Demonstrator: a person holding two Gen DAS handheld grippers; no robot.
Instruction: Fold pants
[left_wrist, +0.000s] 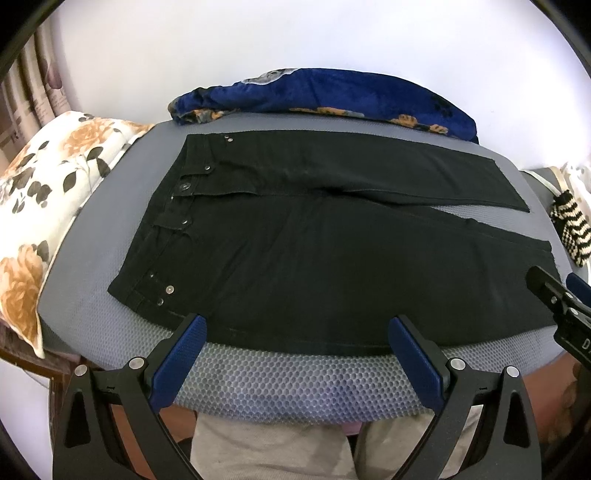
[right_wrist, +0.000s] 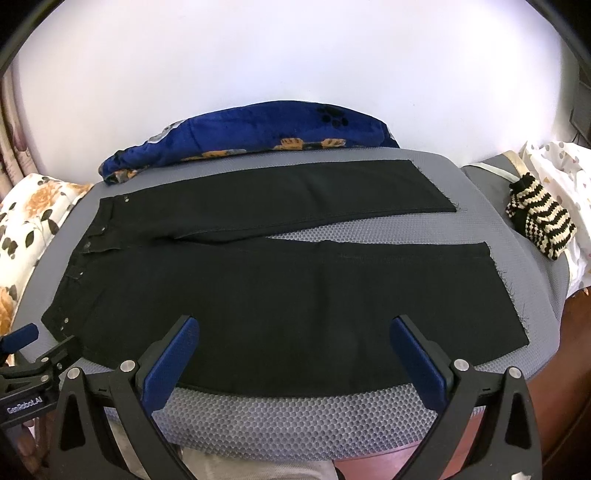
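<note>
A grey honeycomb-textured worktop filled the lower and middle part of both views. Black pants lay flat across it, waistband toward the left of the frame, the two legs running right and parted in a narrow V near the hems. Behind them, at the top centre, sat a bunched blue blanket; a floral pillow lay at the left edge and a striped knit item at the right.

The left claw hovered released over the near edge by the waist side, and the right claw hovered likewise spread over the near leg, neither grasping cloth.

Folding seemed not yet begun. The next move likely called for pinching the near edge at waist and hem, then carrying the near leg over onto the far one.
</note>
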